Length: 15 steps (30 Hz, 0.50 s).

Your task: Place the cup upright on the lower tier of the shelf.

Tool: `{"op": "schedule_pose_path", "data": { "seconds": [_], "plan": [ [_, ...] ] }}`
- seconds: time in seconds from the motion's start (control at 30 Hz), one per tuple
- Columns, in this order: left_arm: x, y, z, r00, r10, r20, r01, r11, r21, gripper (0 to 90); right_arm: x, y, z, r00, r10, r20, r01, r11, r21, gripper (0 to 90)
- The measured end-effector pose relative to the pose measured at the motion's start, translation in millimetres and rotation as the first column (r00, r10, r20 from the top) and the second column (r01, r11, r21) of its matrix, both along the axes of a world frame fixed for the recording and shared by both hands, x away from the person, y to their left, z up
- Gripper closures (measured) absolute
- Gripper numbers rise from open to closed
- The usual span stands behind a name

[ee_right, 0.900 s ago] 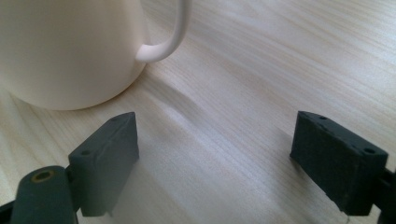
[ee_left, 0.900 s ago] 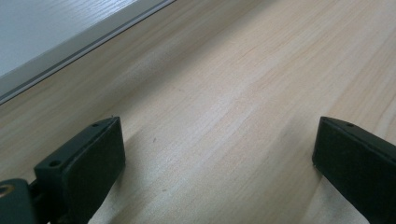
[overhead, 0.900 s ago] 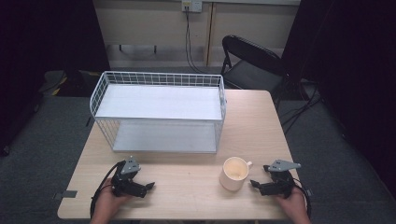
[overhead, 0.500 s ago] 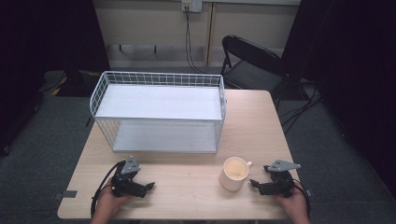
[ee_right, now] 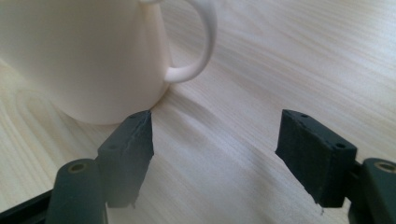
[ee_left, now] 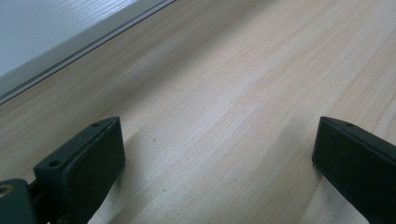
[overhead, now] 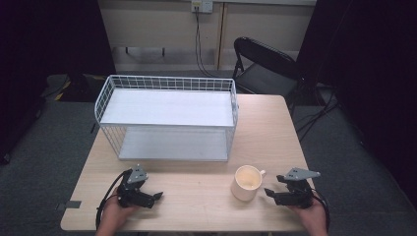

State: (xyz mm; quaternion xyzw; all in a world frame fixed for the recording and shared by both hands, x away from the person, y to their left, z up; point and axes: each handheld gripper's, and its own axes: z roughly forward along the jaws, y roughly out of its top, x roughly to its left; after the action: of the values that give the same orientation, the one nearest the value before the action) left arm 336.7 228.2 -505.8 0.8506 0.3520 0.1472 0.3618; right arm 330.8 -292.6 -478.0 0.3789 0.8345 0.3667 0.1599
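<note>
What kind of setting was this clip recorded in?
Likely a lab or studio set up for recording, not a home: a bare wooden table on grey carpet, dark curtains at the sides, a folding chair behind.

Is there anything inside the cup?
The mug looks empty from the high view: just its pale inner wall and bottom show. The near inner wall is hidden by the rim.

High view: above the near edge, facing forward and down over the table (overhead: 275, 128).
Gripper views: low, close to the tabletop; the right shares the mug (ee_right: 88, 51).
</note>
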Motion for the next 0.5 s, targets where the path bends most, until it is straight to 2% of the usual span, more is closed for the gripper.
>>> {"op": "schedule_pose_path", "data": {
  "seconds": [0.13,0.23,0.43,0.5],
  "plan": [
    [0.0,0.0,0.0,1.0000,0.000,0.000,0.000,1.0000,0.000,2.1,-2.2,1.2,5.2,0.9997,-0.003,0.025,0.004,1.000,-0.008,27.7],
    [0.0,0.0,0.0,1.0000,0.000,0.000,0.000,1.0000,0.000,2.1,-0.7,0.5,7.1,0.9993,-0.017,0.032,0.017,1.000,0.011,29.7],
    [0.0,0.0,0.0,1.0000,0.000,0.000,0.000,1.0000,0.000,2.1,0.8,-0.4,8.6,0.9996,-0.022,0.017,0.021,0.999,0.024,31.6],
    [0.0,0.0,0.0,1.0000,0.000,0.000,0.000,1.0000,0.000,2.1,-0.7,-1.2,13.6,0.9996,-0.021,0.017,0.021,0.999,0.039,32.5]
  ]
}}
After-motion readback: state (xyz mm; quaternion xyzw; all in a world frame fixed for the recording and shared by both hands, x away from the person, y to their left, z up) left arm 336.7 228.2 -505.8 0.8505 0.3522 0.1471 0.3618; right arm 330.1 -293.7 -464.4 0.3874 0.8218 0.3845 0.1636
